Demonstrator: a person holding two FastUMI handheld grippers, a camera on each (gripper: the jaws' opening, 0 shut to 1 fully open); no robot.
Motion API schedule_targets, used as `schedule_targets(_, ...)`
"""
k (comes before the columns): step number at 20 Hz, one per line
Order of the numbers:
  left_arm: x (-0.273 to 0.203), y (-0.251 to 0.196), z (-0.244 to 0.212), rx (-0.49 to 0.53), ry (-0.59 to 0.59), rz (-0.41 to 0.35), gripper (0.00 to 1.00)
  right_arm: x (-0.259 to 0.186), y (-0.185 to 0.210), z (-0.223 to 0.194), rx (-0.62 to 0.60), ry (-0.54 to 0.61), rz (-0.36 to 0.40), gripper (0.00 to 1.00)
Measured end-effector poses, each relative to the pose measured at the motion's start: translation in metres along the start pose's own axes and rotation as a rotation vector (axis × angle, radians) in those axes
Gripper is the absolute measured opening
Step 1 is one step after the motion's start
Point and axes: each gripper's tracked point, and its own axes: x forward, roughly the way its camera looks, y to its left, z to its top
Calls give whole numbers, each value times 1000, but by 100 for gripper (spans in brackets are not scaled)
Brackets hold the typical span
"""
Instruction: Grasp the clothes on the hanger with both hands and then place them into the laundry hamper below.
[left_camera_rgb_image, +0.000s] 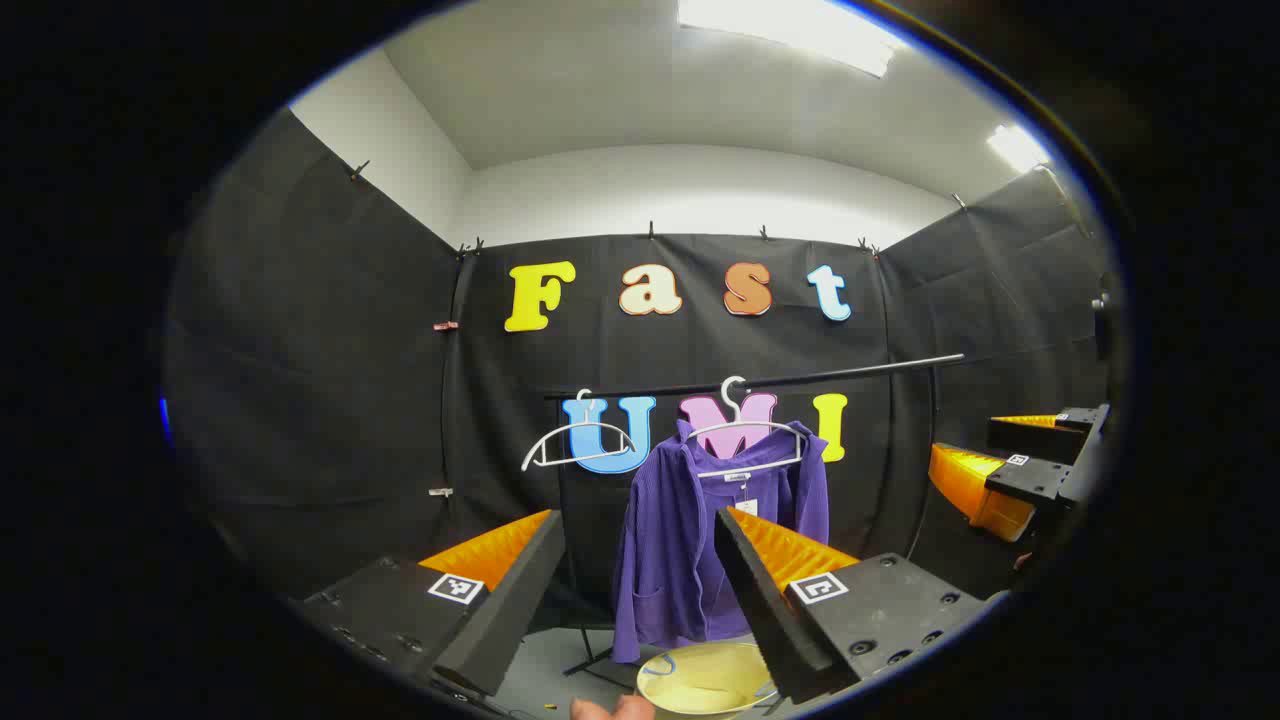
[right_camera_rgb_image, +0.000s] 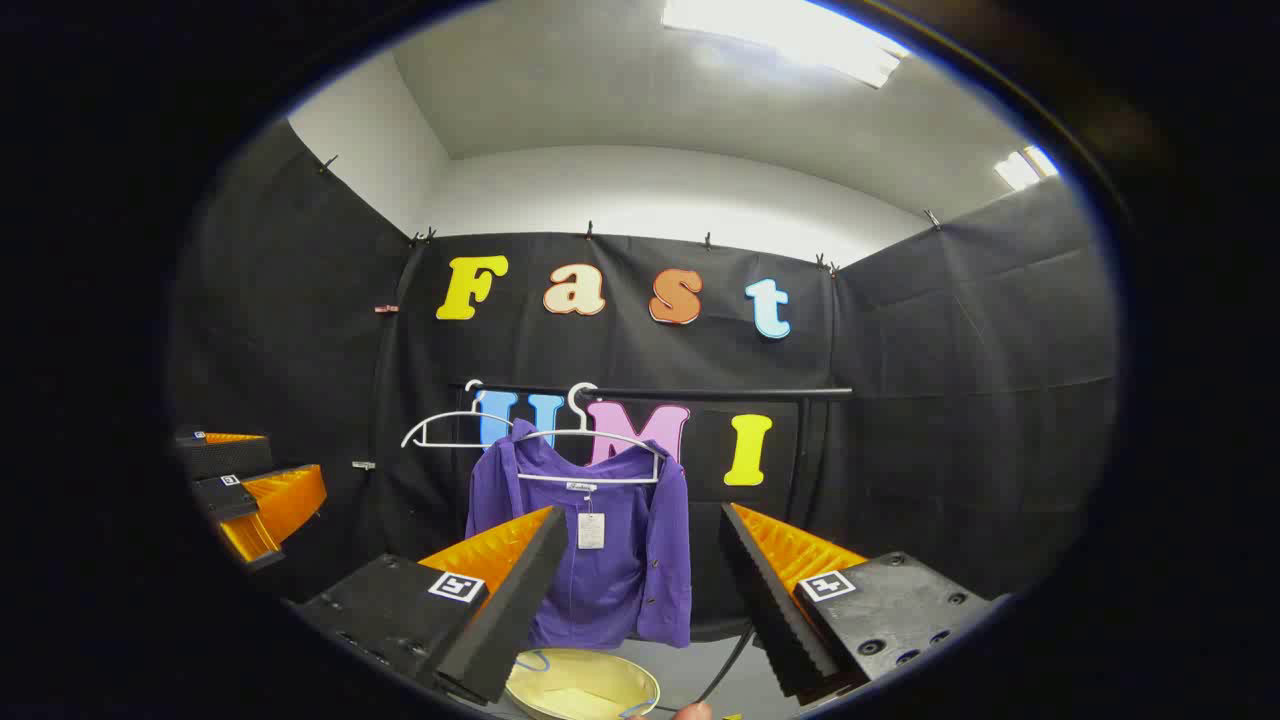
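Purple top (right_camera_rgb_image: 600, 560) on a white hanger (right_camera_rgb_image: 590, 440) near the left end of the rail (left_camera_rgb_image: 760, 380), right over the yellow hamper (right_camera_rgb_image: 580, 685) for an easy drop. Left tongs (left_camera_rgb_image: 640, 580) wide, holding nothing. Right tongs (right_camera_rgb_image: 640, 580) wide too, aimed at the top, well apart from it.

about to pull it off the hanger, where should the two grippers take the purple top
Grip the purple ribbed cardigan at its two shoulders, from the front, one gripper per side. It drapes over the white wire hanger, so the shoulders are the highest cloth and lifting frees it.
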Motion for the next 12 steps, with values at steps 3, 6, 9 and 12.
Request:
schedule_targets(3,-3,3,-4,27,9,-2,95,-4,3,-1,-2,3,-2,97)
schedule_targets(6,-3,3,-3,43,7,-10,95,-7,2,0,-11,3,-12,98)
schedule_targets(9,-4,3,-1,42,2,-21,95,-8,1,4,-15,-1,-19,97)
schedule_targets(12,-4,3,0,30,5,-28,95,-11,0,5,-15,2,-26,97)
